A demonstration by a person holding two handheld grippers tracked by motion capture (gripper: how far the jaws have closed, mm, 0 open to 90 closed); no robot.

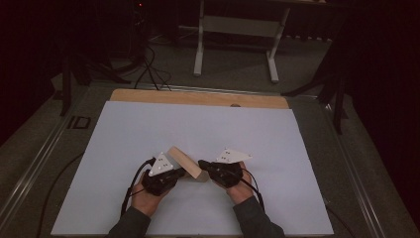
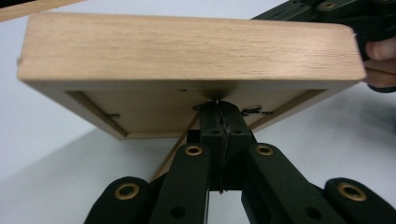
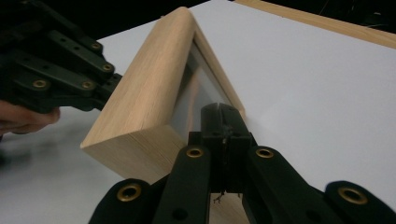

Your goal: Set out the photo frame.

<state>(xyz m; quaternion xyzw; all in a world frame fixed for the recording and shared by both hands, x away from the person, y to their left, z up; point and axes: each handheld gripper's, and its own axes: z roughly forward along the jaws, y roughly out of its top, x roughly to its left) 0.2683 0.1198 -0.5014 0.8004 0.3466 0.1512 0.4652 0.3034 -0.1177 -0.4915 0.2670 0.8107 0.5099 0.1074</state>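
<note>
Wooden frame is propped tilted on the white sheet, long axis diagonal, flanked closely by left gripper and right gripper, both jaws pressed together, empty.

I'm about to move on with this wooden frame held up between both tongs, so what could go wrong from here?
1. The wooden frame stands tilted on the white sheet; if either side lets go, it could tip flat.
2. The left tongs are shut against its back, near small metal clips; a push could bend one.
3. The right tongs are shut beside the glass pane; a slip might scratch it.
</note>
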